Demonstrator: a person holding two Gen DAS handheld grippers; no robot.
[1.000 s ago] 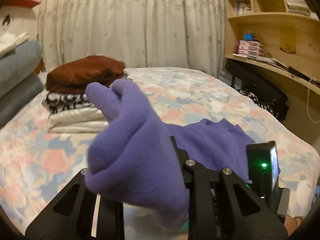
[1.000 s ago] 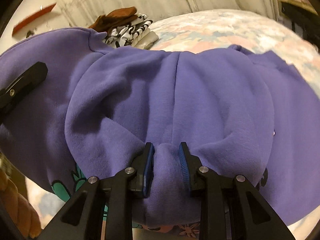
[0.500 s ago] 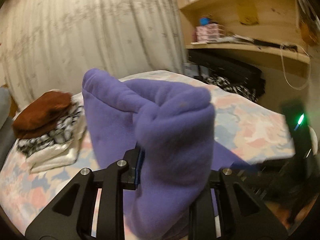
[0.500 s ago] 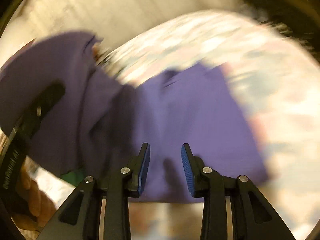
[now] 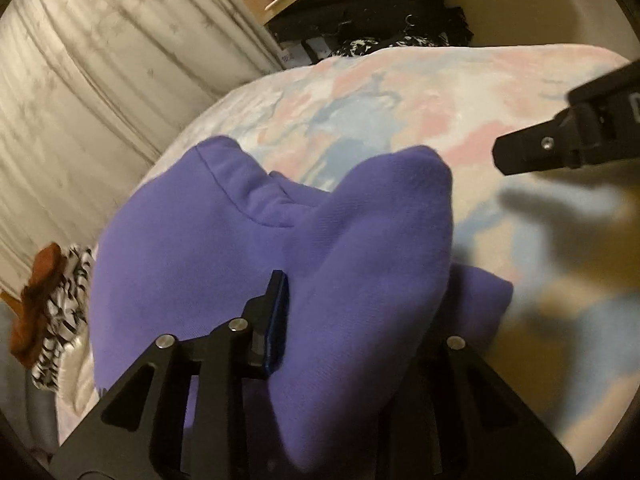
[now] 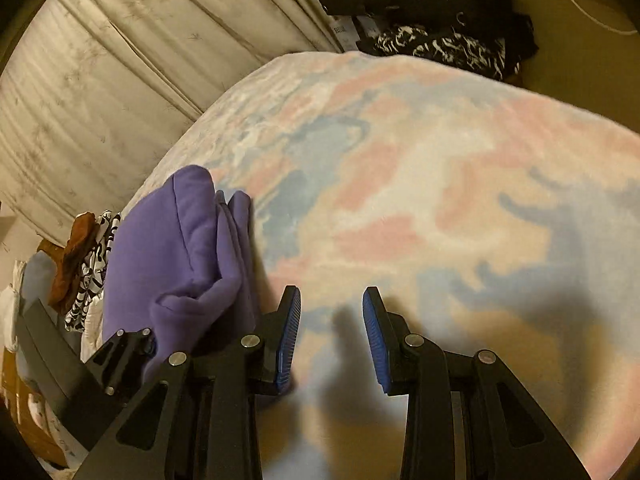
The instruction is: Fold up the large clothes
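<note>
A purple sweatshirt [image 5: 192, 264] lies bunched on the pastel bedspread [image 5: 400, 112]. My left gripper [image 5: 352, 284] is shut on a thick fold of it. Its left blue pad [image 5: 278, 320] shows, while the fabric bulges over and hides the other finger. In the right wrist view the same sweatshirt [image 6: 180, 256] is a heap at the left, with the left gripper's frame [image 6: 116, 360] against it. My right gripper [image 6: 331, 294] stands open just above the bare bedspread [image 6: 440, 184], with nothing between its blue pads. Its tip [image 5: 520, 156] pokes in at the right of the left wrist view.
A stack of folded clothes [image 6: 84, 256], brown on top of zebra print, sits at the far left of the bed. A pale curtain [image 6: 120, 60] hangs behind. A black bag and patterned cloth [image 6: 440, 44] lie beside the bed under a wooden shelf.
My right gripper let go of the purple fabric and swung right over bare bedspread. My left gripper rolled and came down toward the bed, still holding the sweatshirt.
</note>
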